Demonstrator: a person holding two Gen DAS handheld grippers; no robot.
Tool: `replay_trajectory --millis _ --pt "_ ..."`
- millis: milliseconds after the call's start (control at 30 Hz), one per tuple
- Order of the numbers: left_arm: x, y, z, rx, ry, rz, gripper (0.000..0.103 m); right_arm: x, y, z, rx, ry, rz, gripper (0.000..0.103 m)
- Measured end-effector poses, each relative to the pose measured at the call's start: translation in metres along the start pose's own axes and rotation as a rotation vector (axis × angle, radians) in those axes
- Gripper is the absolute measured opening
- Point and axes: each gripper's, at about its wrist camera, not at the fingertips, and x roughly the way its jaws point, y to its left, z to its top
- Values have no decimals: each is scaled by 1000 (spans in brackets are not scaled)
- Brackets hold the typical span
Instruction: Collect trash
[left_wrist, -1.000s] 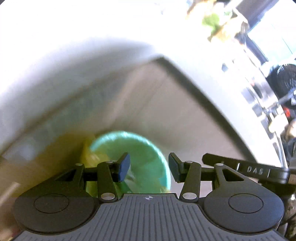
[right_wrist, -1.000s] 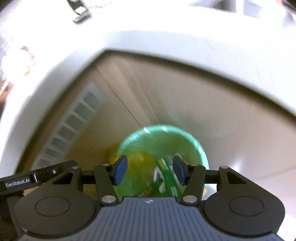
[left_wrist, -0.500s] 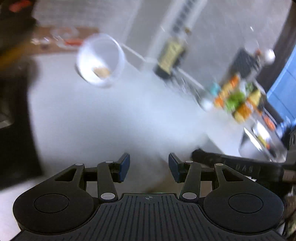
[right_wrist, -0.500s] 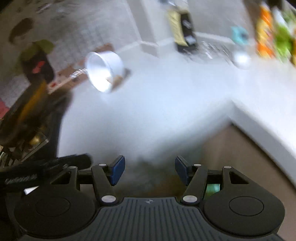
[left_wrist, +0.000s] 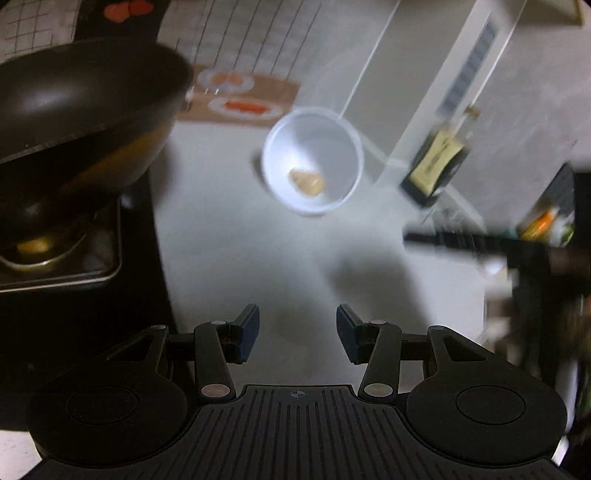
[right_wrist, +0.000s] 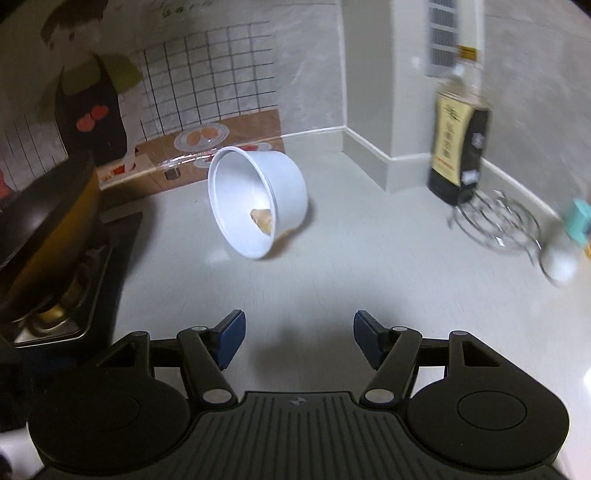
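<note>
Now we face the pale desk, where a white cup lies tipped on its side beside the black wok, a tan scrap inside it. We judge this cup the trash left to collect; nothing here shows how much is already binned. Our left claw stands spread and empty; the right claw is opening, nothing between its pads. A second ago both cameras looked down past the desk's edge into a green bin with wrappers; since then both have swung up to the desk and cup.
</note>
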Motion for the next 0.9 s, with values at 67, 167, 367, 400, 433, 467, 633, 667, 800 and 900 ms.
replay_trajectory --millis 67,167,367,400,433,467,633,667,800,900 --pt "8 2 0 -1 26 30 51 21 11 18 -62 -17 -33 66" --pt "10 8 4 -9 30 62 51 50 30 43 -165 -63 -83 66" --pt "8 17 11 -18 15 115 51 109 51 84 -242 -67 -165 64" --pt "8 17 12 -16 15 120 51 117 53 88 -255 -66 -185 63" --pt "8 17 12 -15 14 124 51 126 53 91 -267 -63 -204 59" --pt "8 18 12 -14 13 125 51 135 52 94 -273 -48 -215 52" --pt "10 16 13 -13 10 119 51 153 22 94 -141 89 -129 17" --pt "11 14 14 -11 9 116 51 149 15 92 -99 113 -89 14" --pt "16 8 16 -9 5 88 51 121 -16 72 59 198 84 13" --pt "17 2 17 3 -2 61 51 96 -35 52 158 274 218 13"
